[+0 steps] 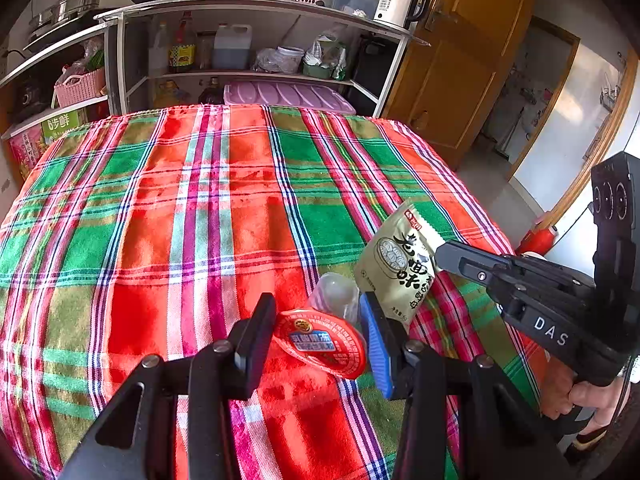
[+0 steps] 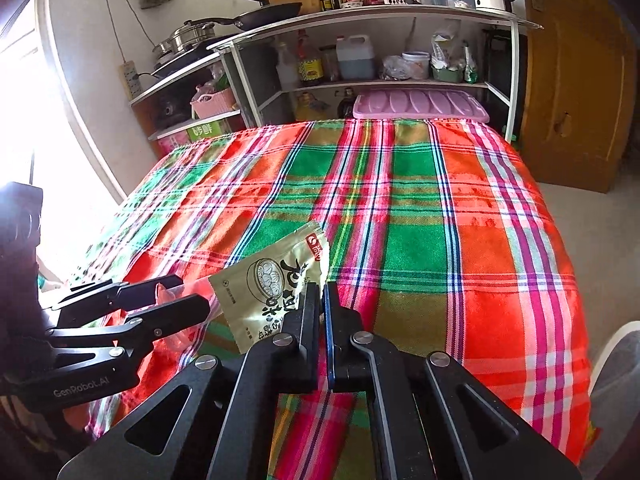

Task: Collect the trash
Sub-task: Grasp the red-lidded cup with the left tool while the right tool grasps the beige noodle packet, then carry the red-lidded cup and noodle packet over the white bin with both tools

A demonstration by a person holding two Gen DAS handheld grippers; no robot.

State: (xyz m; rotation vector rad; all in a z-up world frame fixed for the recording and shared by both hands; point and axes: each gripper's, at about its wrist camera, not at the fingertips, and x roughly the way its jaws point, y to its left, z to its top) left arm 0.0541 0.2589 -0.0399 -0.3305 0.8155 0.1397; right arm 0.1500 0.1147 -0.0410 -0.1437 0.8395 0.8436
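A beige-green snack packet (image 1: 394, 262) stands tilted above the plaid tablecloth (image 1: 200, 220). My right gripper (image 1: 440, 252) comes in from the right and is shut on the packet's edge. In the right wrist view the jaws of that gripper (image 2: 321, 288) stand pressed together on the packet (image 2: 276, 284). A clear jelly cup with a red lid (image 1: 320, 344) sits between the fingers of my left gripper (image 1: 316, 300), which is shut on it. In the right wrist view the left gripper (image 2: 190, 292) shows at the left with pinkish clear plastic (image 2: 168, 296) between its fingers.
Behind the table stands a white shelf unit (image 1: 256, 8) with bottles, a pan and a kettle (image 1: 400, 4). A purple box lid (image 1: 288, 94) lies at the table's far edge. A wooden door (image 1: 460, 72) is at the right. A hand (image 1: 580, 396) holds the right gripper.
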